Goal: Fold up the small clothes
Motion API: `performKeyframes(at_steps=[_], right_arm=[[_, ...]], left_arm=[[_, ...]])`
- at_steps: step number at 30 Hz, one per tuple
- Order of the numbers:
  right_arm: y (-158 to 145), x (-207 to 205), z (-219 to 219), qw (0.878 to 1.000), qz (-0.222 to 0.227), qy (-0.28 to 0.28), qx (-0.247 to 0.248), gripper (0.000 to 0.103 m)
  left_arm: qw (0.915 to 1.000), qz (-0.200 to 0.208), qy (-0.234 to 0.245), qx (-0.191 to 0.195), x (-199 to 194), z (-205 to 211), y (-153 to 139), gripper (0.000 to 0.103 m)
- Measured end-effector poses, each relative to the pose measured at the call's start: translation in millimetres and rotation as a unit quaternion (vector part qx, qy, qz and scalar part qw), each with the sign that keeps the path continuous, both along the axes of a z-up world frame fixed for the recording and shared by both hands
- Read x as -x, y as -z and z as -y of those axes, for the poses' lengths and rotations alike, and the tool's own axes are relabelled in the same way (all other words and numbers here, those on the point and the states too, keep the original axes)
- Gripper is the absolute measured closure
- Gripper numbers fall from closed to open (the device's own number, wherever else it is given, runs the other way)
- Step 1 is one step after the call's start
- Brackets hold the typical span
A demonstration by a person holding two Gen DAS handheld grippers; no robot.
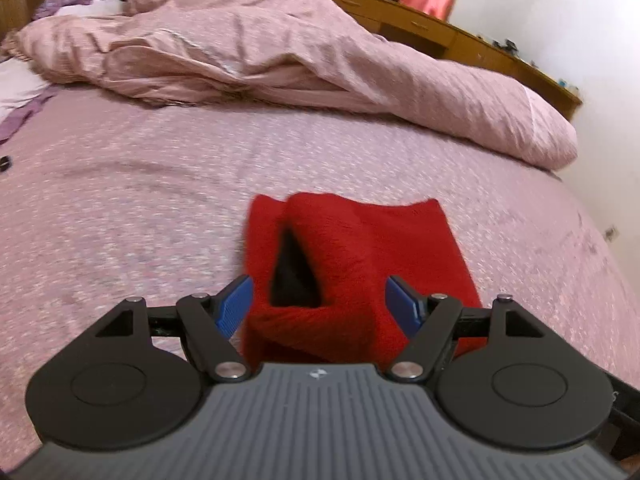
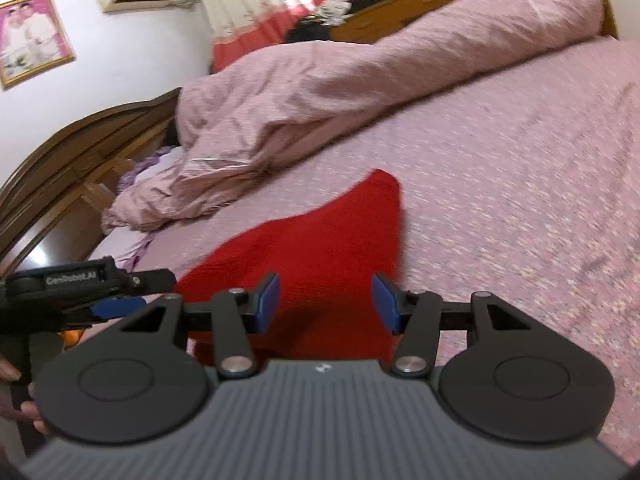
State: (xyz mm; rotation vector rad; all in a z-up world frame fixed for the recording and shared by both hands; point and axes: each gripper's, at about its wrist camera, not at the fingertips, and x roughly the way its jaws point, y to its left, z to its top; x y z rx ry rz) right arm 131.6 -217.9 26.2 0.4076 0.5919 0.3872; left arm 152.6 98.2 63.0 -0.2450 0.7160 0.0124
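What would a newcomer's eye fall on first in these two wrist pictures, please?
The bright red cloth stands out at once: it lies partly folded on the pink bedspread, with a dark opening where a layer stands up. The left gripper and the right gripper both frame it with blue pads apart, pressing nothing. Behind it a crumpled pink duvet is heaped across the bed.
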Motion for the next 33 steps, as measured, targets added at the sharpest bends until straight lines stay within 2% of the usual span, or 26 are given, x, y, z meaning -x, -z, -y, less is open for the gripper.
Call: performKeyframes(at_steps=[2,4,9,11,12,13,15,19,22,28,33], right_arm=[[7,-3,4,1.000,-0.011,0.010,-0.001,0.048],[13,-5,9,1.000,-0.021,0.017,-0.005,0.048],[23,-8,15,0.999,-0.036,0.024,-0.009,0.048],[26,-9,15,0.999,-0.040,0.025,-0.010,0.048],[27,-9,15,0.999,-0.041,0.026,-0.010,0.048],[28,-10,15,0.999,-0.043,0.026,-0.011,0.048],[30,-11,15,0.999,-0.046,0.026,-0.011,0.048],[29,-13,13,0.999,-0.044,0.025,-0.013,0.048],[24,-16,9,0.999,-0.034,0.019,-0.013,0.048],[18,-25,-12,1.000,-0.020,-0.001,0.002,0.048],[26,-31,-32,0.999,-0.019,-0.033,0.028,0.048]], left_arm=[[0.9999,-0.001,0.010,-0.009,-8,8,6,0.028],[0.9997,-0.003,0.018,-0.019,-16,14,12,0.035],[0.9996,-0.015,0.011,-0.023,-29,15,28,0.041],[0.9998,-0.014,0.009,-0.011,-31,12,34,0.050],[0.9999,-0.013,0.011,-0.001,-32,10,36,0.066],[0.9997,-0.012,0.013,0.017,-32,7,38,0.075],[0.9993,-0.003,0.010,0.035,-29,2,37,0.080],[0.9982,0.035,0.004,0.050,-14,-9,21,0.082],[0.9976,0.044,-0.004,0.054,-5,-21,15,0.082],[0.9970,0.010,-0.039,0.067,7,-47,40,0.082],[0.9977,-0.003,-0.043,0.053,9,-55,62,0.078]])
